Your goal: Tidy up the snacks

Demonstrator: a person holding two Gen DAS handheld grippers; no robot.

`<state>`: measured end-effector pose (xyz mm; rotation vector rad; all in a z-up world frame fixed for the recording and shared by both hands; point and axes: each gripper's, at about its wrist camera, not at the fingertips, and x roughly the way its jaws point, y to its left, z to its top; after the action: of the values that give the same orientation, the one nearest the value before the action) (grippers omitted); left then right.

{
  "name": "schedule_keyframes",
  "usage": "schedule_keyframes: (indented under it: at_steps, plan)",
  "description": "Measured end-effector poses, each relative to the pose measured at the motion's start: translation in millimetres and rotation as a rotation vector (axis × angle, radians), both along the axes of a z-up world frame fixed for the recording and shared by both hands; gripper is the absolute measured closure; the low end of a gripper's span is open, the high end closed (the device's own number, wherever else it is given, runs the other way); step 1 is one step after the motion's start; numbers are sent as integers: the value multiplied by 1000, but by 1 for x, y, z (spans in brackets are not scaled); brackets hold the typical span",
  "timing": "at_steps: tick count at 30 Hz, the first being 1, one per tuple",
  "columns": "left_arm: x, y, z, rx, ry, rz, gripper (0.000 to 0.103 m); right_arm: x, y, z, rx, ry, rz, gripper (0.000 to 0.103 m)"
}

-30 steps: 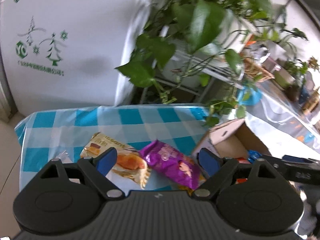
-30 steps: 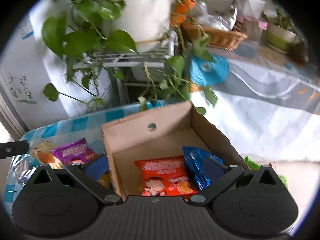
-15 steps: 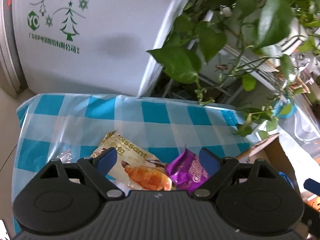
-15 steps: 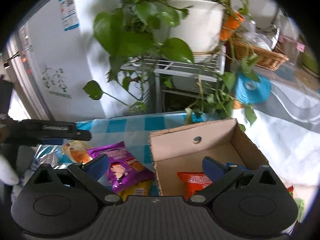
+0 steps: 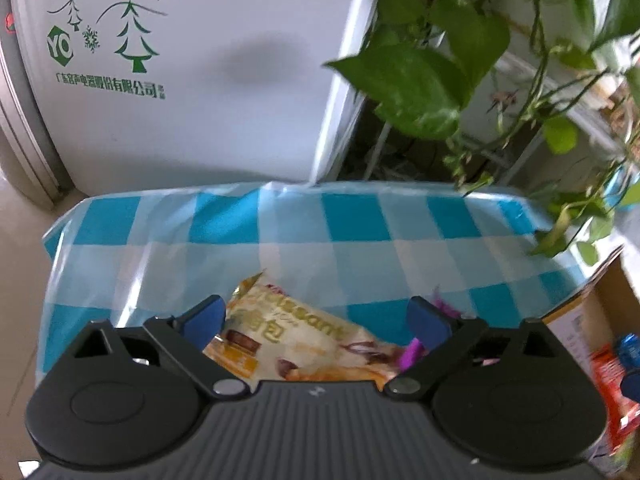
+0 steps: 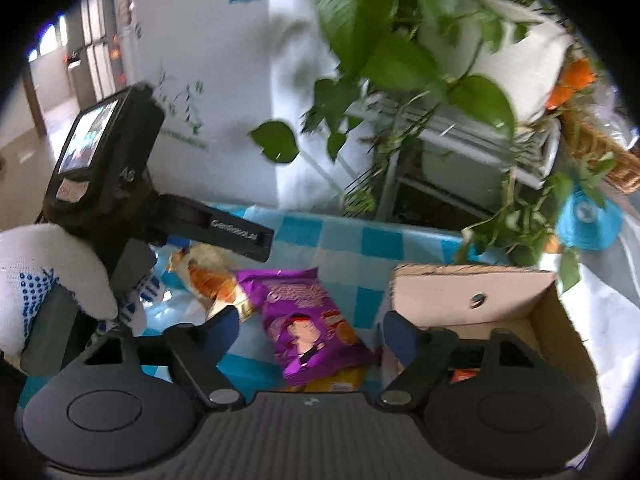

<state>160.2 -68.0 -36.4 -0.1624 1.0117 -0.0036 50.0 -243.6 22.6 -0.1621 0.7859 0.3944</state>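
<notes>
A croissant packet lies on the blue checked tablecloth, between the fingers of my open left gripper. It also shows in the right wrist view. A purple snack packet lies beside it, between the fingers of my open right gripper, with a yellow packet under it. The cardboard box stands to the right and holds a red packet and a blue one. The left gripper's body hovers over the croissant packet.
A white fridge stands behind the table. Trailing green plant leaves hang over the table's far right corner above the box. A wicker basket and a blue roll sit on the counter at the right.
Both grippers have swung left, away from the box. The left one has come down closer over the croissant packet; the right one now frames the purple packet instead of the box.
</notes>
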Motion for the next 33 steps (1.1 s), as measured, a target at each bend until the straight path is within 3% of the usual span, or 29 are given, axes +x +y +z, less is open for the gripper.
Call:
schedule_keyframes:
  at_steps: [6, 15, 21, 29, 33]
  plan:
    - [-3, 12, -11, -5, 41, -1, 6, 11, 19, -18, -30, 40, 35, 28]
    - [-10, 19, -10, 111, 42, -90, 5, 28, 27, -39, -32, 91, 16, 30]
    - [-15, 26, -8, 111, 58, -148, 4, 36, 37, -54, -42, 115, 23, 30]
    - [-29, 26, -2, 205, 42, -313, 4, 48, 40, -66, -41, 120, -5, 17]
    - [-35, 29, 2, 195, 21, -348, 6, 47, 44, -68, -29, 157, 33, 17]
